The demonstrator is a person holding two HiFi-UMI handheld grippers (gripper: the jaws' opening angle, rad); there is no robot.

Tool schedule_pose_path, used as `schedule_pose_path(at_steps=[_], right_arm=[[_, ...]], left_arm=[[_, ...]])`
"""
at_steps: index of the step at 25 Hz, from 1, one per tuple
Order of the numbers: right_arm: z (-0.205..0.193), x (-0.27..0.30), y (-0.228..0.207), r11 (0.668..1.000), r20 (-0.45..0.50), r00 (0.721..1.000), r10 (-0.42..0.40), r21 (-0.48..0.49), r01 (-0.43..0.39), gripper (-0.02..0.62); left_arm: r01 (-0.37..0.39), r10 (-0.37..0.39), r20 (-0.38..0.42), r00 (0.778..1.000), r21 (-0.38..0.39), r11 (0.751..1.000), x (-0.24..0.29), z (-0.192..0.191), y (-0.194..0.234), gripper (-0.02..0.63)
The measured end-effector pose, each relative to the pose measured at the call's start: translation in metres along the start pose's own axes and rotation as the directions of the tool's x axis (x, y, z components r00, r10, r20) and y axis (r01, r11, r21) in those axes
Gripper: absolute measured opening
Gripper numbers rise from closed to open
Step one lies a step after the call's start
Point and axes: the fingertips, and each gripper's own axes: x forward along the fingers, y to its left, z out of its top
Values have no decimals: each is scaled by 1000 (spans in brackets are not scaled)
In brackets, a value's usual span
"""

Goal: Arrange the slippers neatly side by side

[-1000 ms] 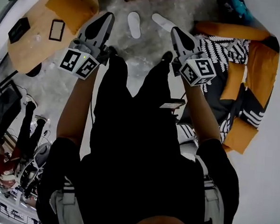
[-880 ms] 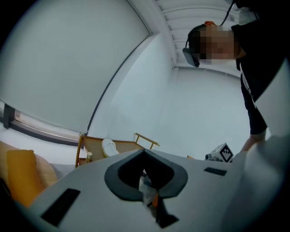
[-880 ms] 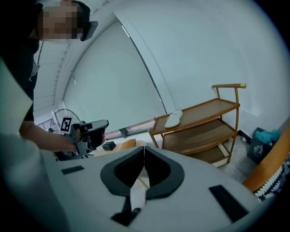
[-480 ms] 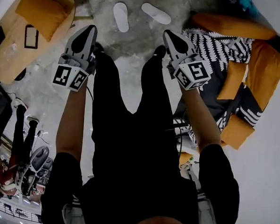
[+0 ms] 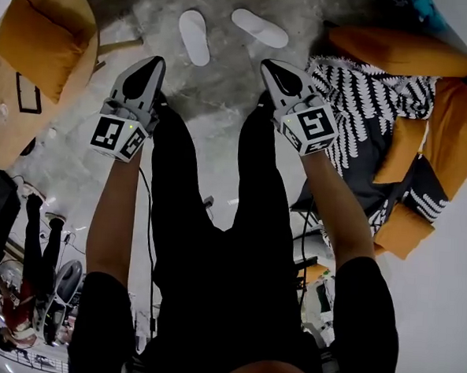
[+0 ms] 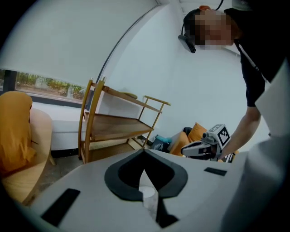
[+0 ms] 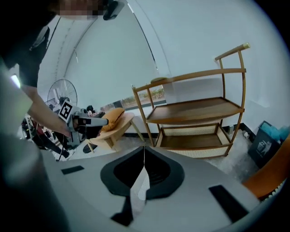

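Two white slippers lie on the grey floor at the top of the head view, the left slipper (image 5: 194, 36) and the right slipper (image 5: 260, 27), splayed apart at an angle. My left gripper (image 5: 154, 62) hovers below and left of them, my right gripper (image 5: 269, 66) below and right. Both are held out in front of the person's black-clad legs, well above the floor. Each has its jaws shut with nothing between them, as the left gripper (image 6: 144, 152) and right gripper (image 7: 144, 149) show in their own views. Neither gripper view shows the slippers.
A round wooden chair with an orange cushion (image 5: 38, 45) stands at the left. A sofa with orange cushions and a black-and-white throw (image 5: 365, 95) fills the right. A wooden shelf rack (image 7: 199, 113) stands beyond the slippers against the wall, the same rack (image 6: 115, 124) seen from the left gripper.
Both grippers sit lower in the head view than a second ago, still shut and empty. The view has shifted, so the slippers and chair lie further left. The slippers themselves have not moved.
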Motion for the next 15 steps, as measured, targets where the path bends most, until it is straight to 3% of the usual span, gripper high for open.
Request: schedule_pose_path(at_steps=[11,15], right_arm=[[-90,68,-52,992,-177,984,-10,-125,-13,32],[-119,96,-58,984,-249,968,16,-167,-59,34]], left_arm=[[-28,29,-114,993,14,1000,45,-93,35,14],[-23,28,-167,986,30,999,62,-129,41,14]])
